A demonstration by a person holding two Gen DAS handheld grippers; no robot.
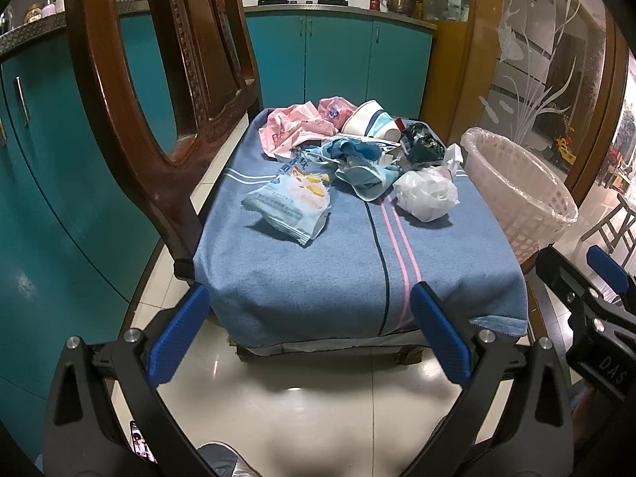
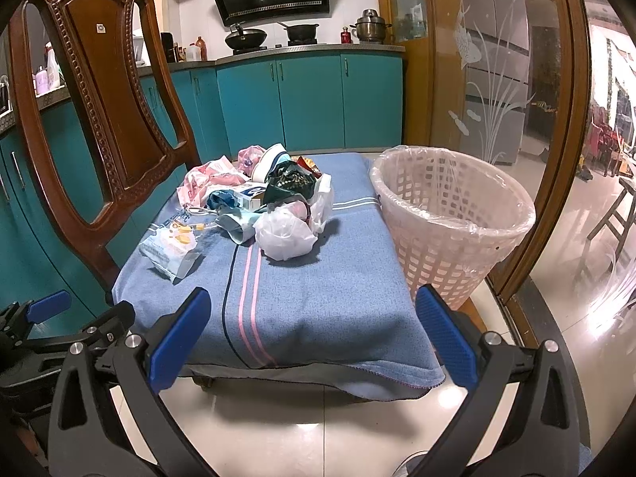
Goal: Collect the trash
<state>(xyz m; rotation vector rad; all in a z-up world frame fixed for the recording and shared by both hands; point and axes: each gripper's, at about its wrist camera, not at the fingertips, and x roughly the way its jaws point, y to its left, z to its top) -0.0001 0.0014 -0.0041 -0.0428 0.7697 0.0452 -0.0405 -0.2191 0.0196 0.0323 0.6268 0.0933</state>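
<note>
- Chair back (image 2: 99, 91), left of frame, beside trash heap (image 2: 258, 202); basket (image 2: 453, 214) right.
- Blue cloth (image 2: 286, 302) covers seat; teal kitchen cabinets (image 2: 310, 99) behind.
- Left gripper (image 1: 310, 338) and right gripper (image 2: 314, 342): fingers spread wide, empty.

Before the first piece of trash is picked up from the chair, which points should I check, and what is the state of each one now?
1. Left gripper open and holding nothing: ok.
2. Right gripper open and holding nothing: ok.
3. Basket upright beside the chair, liner bag in place: ok.
4. Basket has room: ok, the visible inside looks bare; its bottom is hidden.
5. A piece free to grasp: ok, the white crumpled bag and the snack wrapper lie at the near edge of the pile, on the blue cloth.
6. Path to the pile clear: ok, both grippers are short of the cloth, with nothing between.
</note>
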